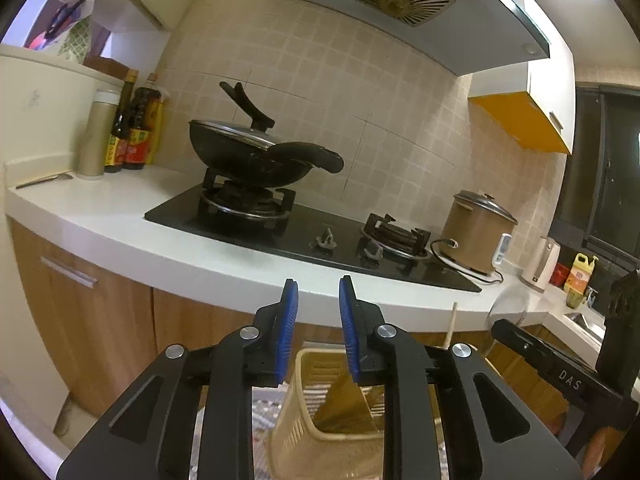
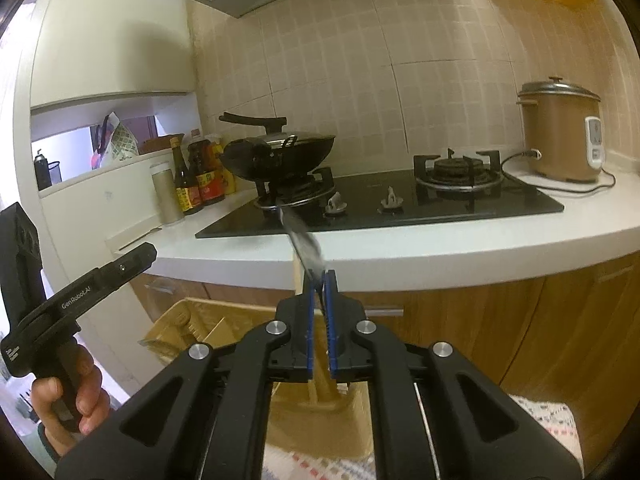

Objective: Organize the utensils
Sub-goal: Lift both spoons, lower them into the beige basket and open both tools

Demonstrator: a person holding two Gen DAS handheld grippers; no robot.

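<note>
- Tongs on the left [image 1: 319,292], seen from their own wrist camera, stand spread with blue pads apart and nothing between them; they hover above a cream slotted plastic basket [image 1: 316,400] that sits low in front of the cupboards, likely the place the utensils belong
- Beyond them a white bench [image 1: 120,216] carries a black gas hob [image 1: 304,236], a lidded black wok [image 1: 256,152] on the left burner, sauce bottles [image 1: 132,132] in the corner, and a lone spoon [image 1: 44,181] lying flat near the bench's left end
- A brown rice cooker [image 1: 478,236] stands at the right; beige tiles and an extractor hood fill the wall
- From the right wrist camera, the right tongs [image 2: 320,280] are pressed together, pinching a metal utensil [image 2: 304,240] by one end; it points up and away, blurred, too unclear to name
- The grip looks suited to carrying it to the basket [image 2: 188,320], which shows below on the left
- A hand [image 2: 68,400] holds the left tool's handle at the left edge
- Wooden cupboard doors run under the bench
</note>
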